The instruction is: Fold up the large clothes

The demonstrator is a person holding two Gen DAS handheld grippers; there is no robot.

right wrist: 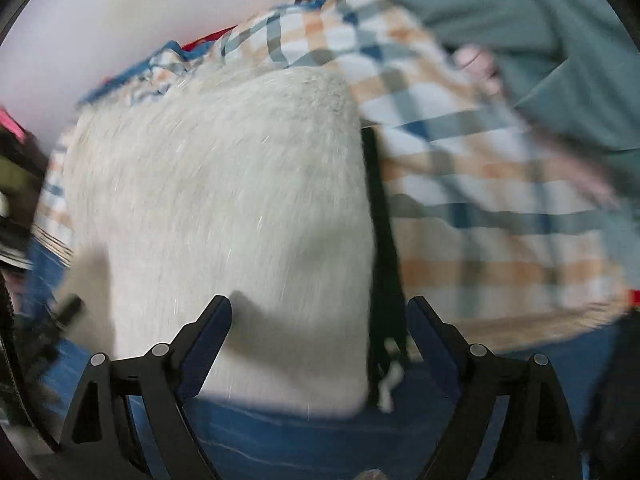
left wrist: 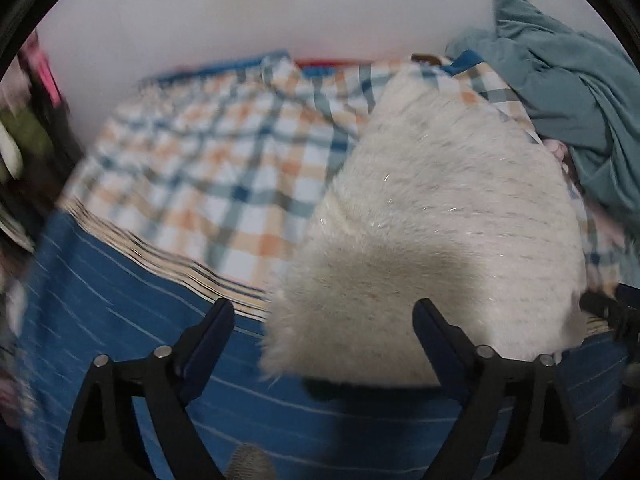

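**White fuzzy garment lying folded on the bed**

The garment (left wrist: 440,232) (right wrist: 224,208) is lying folded on the checked sheet (left wrist: 208,168) (right wrist: 460,168), its near edge hanging over the blue striped cover (left wrist: 132,292) (right wrist: 280,436). A black strap (right wrist: 384,240) is running along its right side. The left tool (left wrist: 324,320) is hovering at the near edge with fingers spread wide, gripping nothing. The right tool (right wrist: 320,316) is likewise standing apart over the garment, pads clear of it. A teal cloth (left wrist: 560,92) (right wrist: 540,40) is sitting heaped at the far right, against a white wall (left wrist: 240,12).
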